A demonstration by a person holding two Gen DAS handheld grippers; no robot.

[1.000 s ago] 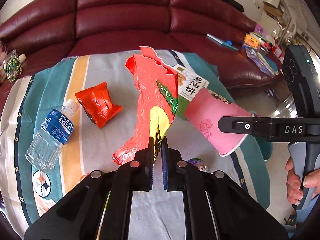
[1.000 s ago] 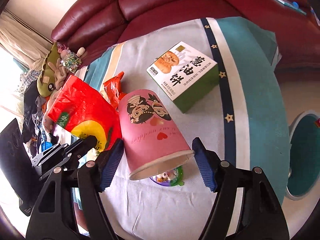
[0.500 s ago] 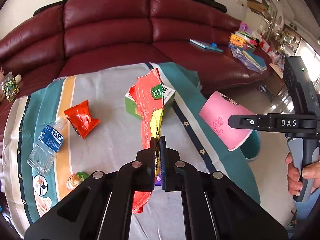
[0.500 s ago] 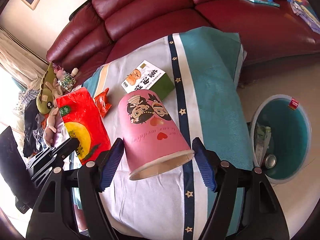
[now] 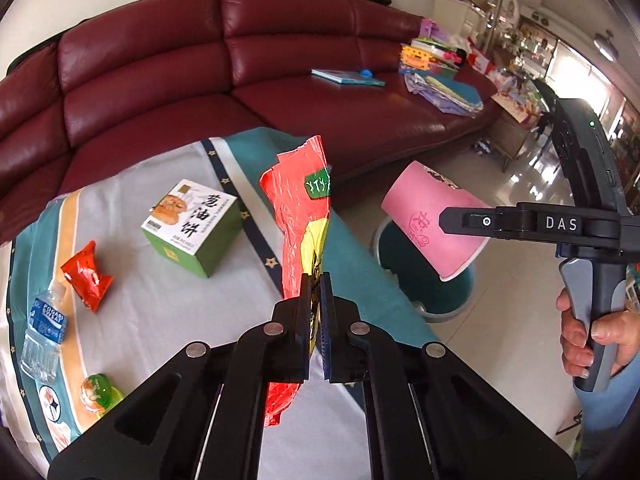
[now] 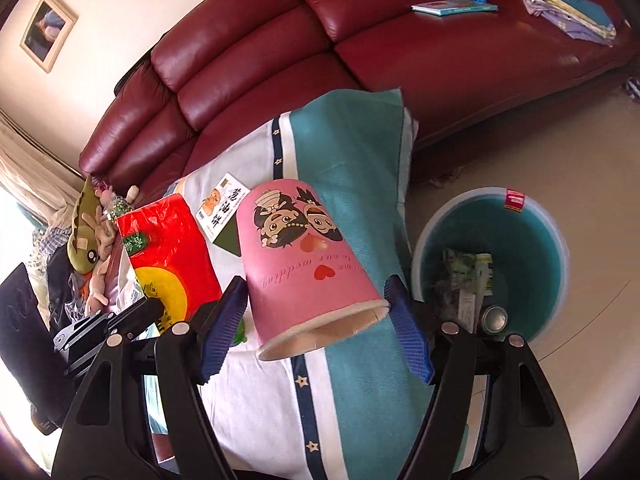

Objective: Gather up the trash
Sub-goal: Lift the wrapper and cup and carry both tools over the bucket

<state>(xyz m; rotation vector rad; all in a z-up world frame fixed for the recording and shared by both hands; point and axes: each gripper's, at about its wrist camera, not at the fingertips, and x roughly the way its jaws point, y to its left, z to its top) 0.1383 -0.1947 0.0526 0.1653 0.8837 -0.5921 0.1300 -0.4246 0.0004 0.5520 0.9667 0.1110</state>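
Inside teal bin [image 6: 556, 240]: can [image 6: 494, 319], wrappers [image 6: 466, 280].

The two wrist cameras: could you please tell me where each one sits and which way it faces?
Left wrist: on the left tongs, angled down over the striped tablecloth; shows its black fingers shut on the red plastic wrapper, plus the person's right hand.
Right wrist: on the right tongs, angled down past the table edge toward the teal round bin; shows its blue pads gripping the pink paper cup.
Shared: wrapper, cup, bin, green cardboard box, maroon leather sofa.
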